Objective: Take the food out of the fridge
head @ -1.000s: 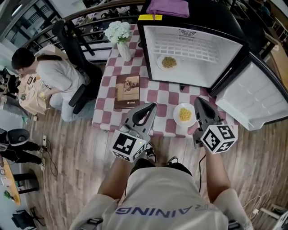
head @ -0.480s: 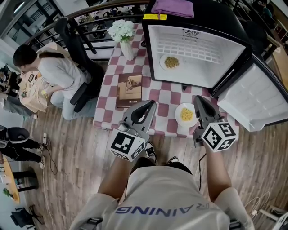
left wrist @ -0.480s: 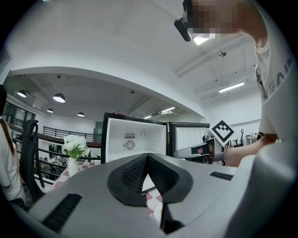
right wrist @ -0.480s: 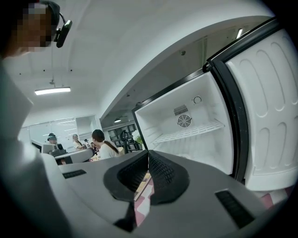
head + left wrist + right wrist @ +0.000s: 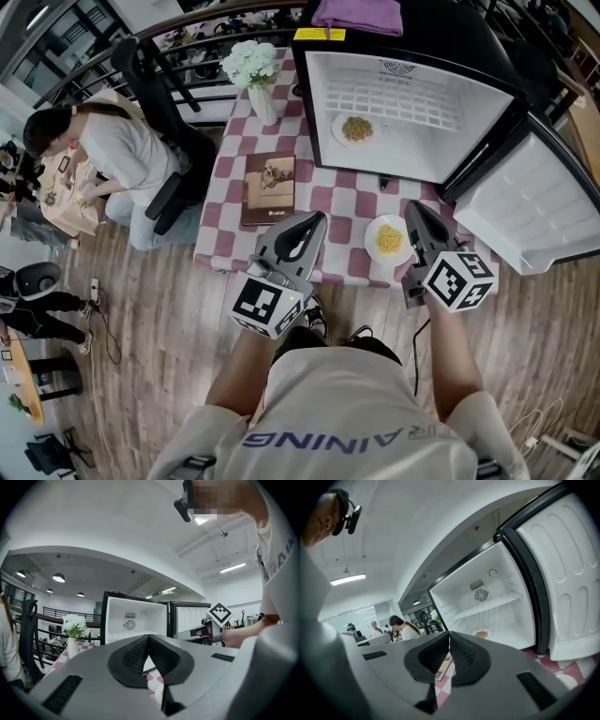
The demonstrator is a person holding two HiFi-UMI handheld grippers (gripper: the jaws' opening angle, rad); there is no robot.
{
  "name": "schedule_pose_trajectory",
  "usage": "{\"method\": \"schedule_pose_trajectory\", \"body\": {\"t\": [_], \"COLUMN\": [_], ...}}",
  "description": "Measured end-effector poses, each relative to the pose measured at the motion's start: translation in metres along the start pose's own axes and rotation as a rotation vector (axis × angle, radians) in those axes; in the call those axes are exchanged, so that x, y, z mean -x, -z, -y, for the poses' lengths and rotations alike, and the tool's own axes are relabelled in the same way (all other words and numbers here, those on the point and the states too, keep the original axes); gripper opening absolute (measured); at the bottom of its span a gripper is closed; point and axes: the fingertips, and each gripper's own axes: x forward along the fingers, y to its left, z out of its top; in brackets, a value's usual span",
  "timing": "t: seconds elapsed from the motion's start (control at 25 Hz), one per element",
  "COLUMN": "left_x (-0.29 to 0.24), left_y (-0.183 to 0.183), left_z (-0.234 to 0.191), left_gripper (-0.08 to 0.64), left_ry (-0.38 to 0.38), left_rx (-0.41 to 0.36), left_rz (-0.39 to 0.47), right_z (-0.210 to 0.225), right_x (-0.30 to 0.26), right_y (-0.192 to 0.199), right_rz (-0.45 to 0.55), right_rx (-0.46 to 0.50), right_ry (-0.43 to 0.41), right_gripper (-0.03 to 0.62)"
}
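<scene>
Plate (image 5: 373, 251), round and white, sits on checkered tablecloth (image 5: 328, 202).

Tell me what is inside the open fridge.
Inside the fridge, one white plate of yellowish food sits on the floor, below a wire shelf. A round fan vent shows on the back wall. The floor patch beneath the plate is covered.

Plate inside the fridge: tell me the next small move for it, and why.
Probably open the right gripper and ease it forward toward the plate in the fridge. Its jaws are shut on nothing, the fridge door stands open, and the other plate already sits on the table beside that gripper.
</scene>
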Motion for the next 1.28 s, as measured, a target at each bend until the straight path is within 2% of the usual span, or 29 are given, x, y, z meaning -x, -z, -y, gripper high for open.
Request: {"method": "schedule_pose_trajectory", "body": {"t": [0.16, 0.32, 0.36, 0.44, 0.76, 0.96, 1.16, 1.28], "left_x": [-0.001, -0.001, 0.000, -0.001, -0.011, -0.027, -0.038, -0.041], "left_y": [0.005, 0.017, 0.021, 0.027, 0.048, 0.060, 0.070, 0.076], "left_z": [-0.008, -0.020, -0.024, -0.033, -0.077, -0.105, -0.115, -0.119], "left_gripper": [0.006, 0.006, 0.006, 0.006, 0.006, 0.006, 0.006, 0.006], "left_ry": [-0.011, -0.022, -0.024, -0.031, -0.038, -0.035, -0.018, -0.013], "left_rx": [0.014, 0.040, 0.043, 0.050, 0.064, 0.069, 0.102, 0.123], "left_rz": [-0.003, -0.021, -0.028, -0.038, -0.070, -0.077, -0.100, -0.115], "right_z": [0.015, 0.034, 0.040, 0.051, 0.097, 0.119, 0.144, 0.156], "right_x": [-0.017, -0.049, -0.058, -0.079, -0.153, -0.193, -0.227, -0.246], "right_y": [0.007, 0.020, 0.024, 0.033, 0.064, 0.074, 0.094, 0.100], "right_rz": [-0.024, -0.060, -0.069, -0.090, -0.086, -0.064, -0.044, -0.037], "right_rx": [-0.104, -0.262, -0.300, -0.375, -0.689, -0.797, -0.928, -0.958], "right_ry": [0.030, 0.053, 0.062, 0.077, 0.142, 0.196, 0.273, 0.305], "right_gripper": [0.023, 0.026, 0.036, 0.114, 0.158, 0.164, 0.164, 0.164]}}
